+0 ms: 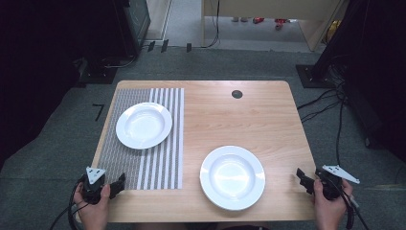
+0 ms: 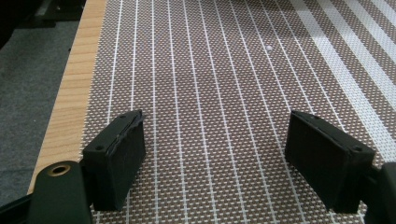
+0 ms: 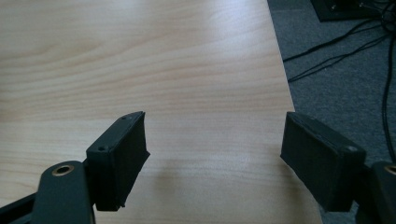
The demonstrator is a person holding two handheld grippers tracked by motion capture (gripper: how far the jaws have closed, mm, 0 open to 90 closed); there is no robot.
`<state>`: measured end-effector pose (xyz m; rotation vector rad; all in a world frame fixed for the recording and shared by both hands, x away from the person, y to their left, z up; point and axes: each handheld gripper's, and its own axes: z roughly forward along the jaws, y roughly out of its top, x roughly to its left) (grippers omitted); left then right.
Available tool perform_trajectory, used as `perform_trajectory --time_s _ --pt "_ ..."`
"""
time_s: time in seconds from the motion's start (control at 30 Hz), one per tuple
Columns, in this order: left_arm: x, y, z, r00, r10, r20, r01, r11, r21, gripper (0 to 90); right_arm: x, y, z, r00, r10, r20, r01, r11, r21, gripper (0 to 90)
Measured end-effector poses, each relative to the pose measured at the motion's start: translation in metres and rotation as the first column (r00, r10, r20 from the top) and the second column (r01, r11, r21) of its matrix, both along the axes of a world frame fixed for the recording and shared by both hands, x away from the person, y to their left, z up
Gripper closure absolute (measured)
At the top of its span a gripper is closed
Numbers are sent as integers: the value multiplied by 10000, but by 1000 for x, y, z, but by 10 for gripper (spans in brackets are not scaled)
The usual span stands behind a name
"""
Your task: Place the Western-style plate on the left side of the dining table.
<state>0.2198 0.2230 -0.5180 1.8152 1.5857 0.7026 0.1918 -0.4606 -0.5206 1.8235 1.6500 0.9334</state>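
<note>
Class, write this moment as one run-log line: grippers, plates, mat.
left gripper: open, over mat | right gripper: open, over table | far plate: on mat | near plate: on bare wood

Count on surface (image 1: 230,115):
2 white plates (image 1: 144,125) (image 1: 232,177), 1 striped placemat (image 1: 163,163), 2 grippers (image 1: 118,184) (image 1: 302,179), 1 dark round grommet (image 1: 237,94).
</note>
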Motion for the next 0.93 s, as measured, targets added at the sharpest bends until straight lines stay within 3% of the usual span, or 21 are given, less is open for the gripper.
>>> perform_trajectory --time_s 0.23,0.37,0.7,0.8,0.93 --pt "0 0 0 10000 -16 -9 16 10000 26 199 0 6 -3 9997 59 -220 -68 9992 -397 213" --pt "0 0 0 10000 -15 -9 15 10000 22 199 2 15 -5 9989 211 -422 -263 9914 -1282 184" --pt "1 -1 0 10000 -57 -32 57 10000 49 186 3 16 -5 9981 381 -492 -439 9914 -1231 159" --pt "2 -1 0 9994 -323 -150 324 9995 67 132 3 16 -5 9981 323 -523 -386 9916 -1231 148" --pt "2 0 0 9993 -341 -143 342 9994 51 132 3 16 -5 9982 242 -554 -310 9917 -1246 112"
